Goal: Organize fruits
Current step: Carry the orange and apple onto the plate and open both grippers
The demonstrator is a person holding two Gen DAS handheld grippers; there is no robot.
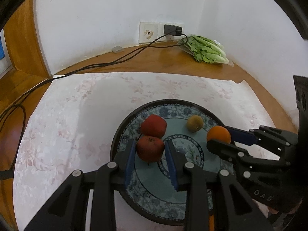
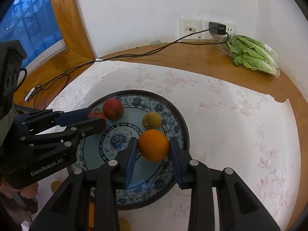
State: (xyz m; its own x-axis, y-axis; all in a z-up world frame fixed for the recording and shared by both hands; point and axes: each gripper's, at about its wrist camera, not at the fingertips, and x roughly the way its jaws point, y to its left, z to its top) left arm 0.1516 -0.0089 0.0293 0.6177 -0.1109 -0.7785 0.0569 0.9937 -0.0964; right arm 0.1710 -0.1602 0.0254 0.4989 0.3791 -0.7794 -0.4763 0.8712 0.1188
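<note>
Left wrist view first: the left gripper has its blue pads pressed on either side of a dark red apple, jaws drawn in close around it, just above the plate. Touching that apple on its far side is a second red apple, resting on the plate's blue floral rim. To the right, further back, a small greenish-brown fruit, possibly a kiwi though the lens softens it, sits by itself. The right gripper reaches in from the right, clamped on an orange over the plate's right edge.

From the right wrist, the orange sits squeezed between the blue pads, low over the near right part of the plate.

The plate stands on a pale flowered cloth covering a round wooden table. At the far right, near the wall, lies a bag of lettuce, and a black cable trails from a charger in the wall socket.
</note>
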